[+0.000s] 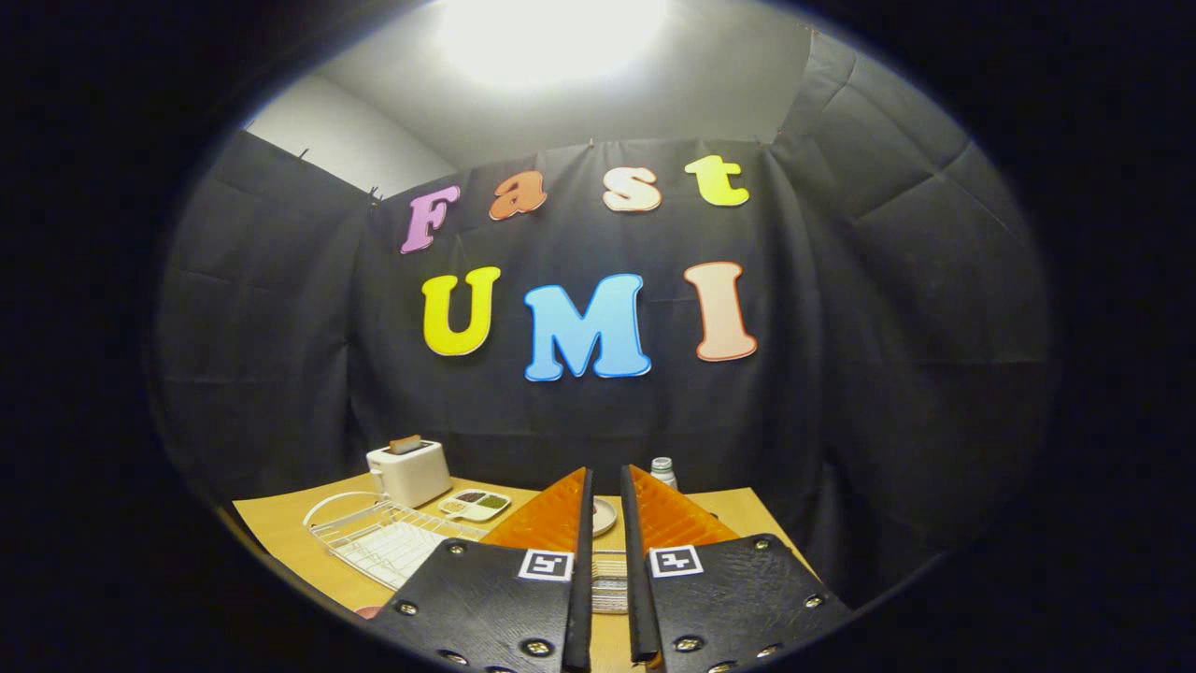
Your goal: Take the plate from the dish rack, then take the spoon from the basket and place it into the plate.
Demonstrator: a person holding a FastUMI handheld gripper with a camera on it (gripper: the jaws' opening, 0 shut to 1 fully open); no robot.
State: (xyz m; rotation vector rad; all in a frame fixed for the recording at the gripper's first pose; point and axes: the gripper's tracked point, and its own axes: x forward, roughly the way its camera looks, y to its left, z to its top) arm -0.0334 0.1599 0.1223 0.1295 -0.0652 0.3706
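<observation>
I'm holding my gripper [605, 486] above the near edge of the wooden table [280, 533], and its two fingers are sitting close together with only a narrow slot between them, nothing pinched there. Through that slot I'm catching a sliver of the plate [605, 515], pale and round, lying flat on the table just beyond the fingertips. Lower in the same gap I'm seeing a bit of wire or slatted work, maybe the basket [609, 581]; I can't tell whether the spoon is in it. Off to the left of the fingers the white wire dish rack [383, 537] is resting on the table, near the front edge. Behind it the white toaster [408, 472] is standing with a slice of toast poking out the top. Between toaster and fingers a small divided tray [475, 505] is lying flat. A small bottle [662, 470] is peeking up just right of the fingertips, by the black cloth wall.
</observation>
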